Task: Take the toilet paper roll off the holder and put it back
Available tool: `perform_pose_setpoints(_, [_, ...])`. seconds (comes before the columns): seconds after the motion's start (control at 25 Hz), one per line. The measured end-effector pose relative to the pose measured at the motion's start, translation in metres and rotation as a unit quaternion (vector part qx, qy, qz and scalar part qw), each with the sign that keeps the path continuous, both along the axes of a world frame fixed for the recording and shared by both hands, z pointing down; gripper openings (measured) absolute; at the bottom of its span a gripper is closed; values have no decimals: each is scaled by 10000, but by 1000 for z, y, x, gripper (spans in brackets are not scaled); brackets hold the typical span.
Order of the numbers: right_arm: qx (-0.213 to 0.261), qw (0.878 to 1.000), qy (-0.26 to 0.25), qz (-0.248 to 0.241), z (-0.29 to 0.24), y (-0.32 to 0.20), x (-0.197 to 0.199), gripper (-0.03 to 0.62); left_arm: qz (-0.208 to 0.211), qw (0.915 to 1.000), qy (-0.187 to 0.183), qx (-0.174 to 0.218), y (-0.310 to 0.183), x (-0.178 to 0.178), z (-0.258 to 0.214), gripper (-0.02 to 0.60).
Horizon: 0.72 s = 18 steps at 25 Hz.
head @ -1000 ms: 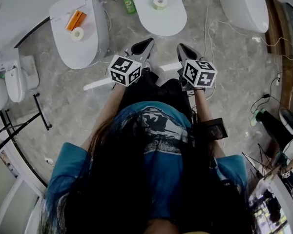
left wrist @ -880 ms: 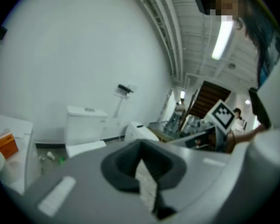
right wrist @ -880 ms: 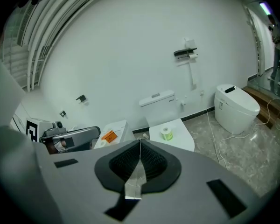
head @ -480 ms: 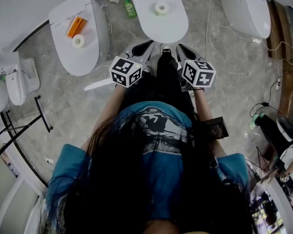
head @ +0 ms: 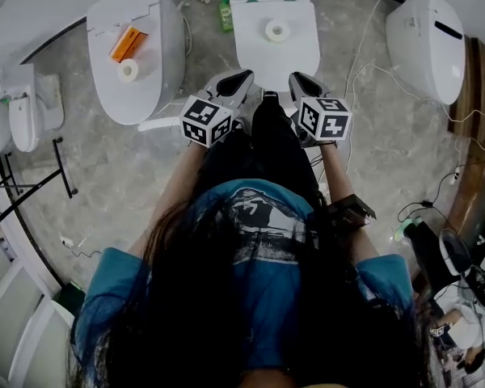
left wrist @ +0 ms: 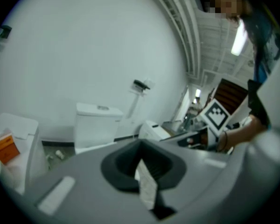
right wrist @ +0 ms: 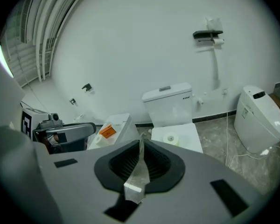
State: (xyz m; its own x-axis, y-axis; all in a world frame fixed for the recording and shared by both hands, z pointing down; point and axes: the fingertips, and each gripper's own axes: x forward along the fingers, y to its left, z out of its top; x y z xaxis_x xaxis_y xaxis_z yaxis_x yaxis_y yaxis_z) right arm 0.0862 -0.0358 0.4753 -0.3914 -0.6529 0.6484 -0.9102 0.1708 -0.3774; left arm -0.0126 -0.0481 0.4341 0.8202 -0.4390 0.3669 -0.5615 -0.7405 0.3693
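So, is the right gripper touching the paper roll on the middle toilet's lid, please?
Apart. In the head view, the right gripper hangs short of the roll, with bare toilet lid between them.

We stand in a sanitary-ware test room or showroom, not a home bathroom. A left toilet (head: pixel 158 47), a middle toilet (head: pixel 295 52) and a right toilet (head: pixel 424 23) sit side by side along a bare white wall (right wrist: pixel 144 45). Loose cables (head: pixel 349 79) trail over the marbled floor (head: pixel 105 160).

Toilet (head: pixel 259 55) ahead blocks my straight reach to the wall holder (right wrist: pixel 208 34); floor (head: pixel 204 51) beside it is open, cables (head: pixel 352 75) lie right.
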Motion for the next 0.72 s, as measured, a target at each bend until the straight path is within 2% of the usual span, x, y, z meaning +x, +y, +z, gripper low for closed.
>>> perform_pose_setpoints(0.28, [-211,9965,332,-738,61,-72,32,18,-190,9997,-157,-55,-61,36,41,0])
perform_pose_setpoints(0.48, [-255,9900,484,-1302,113,-111,41,21,-225,9992,-335,-49,-103,50,72,2])
perform_pose_setpoints(0.56, [-255,9851,541,-1614,135,-123,40,59,-195,9990,-398,-41,-116,55,85,2])
perform_pose_setpoints(0.6, [-290,9825,548,-1757,146,-128,39,116,-185,9989,-420,-51,-122,57,92,2])
perform_pose_setpoints(0.64, [-331,9797,565,-1894,157,-133,38,144,-187,9989,-433,-70,-127,58,98,2])
perform_pose_setpoints(0.72, [-370,9727,701,-2180,178,-143,35,169,-232,9986,-451,-133,-136,59,112,2])
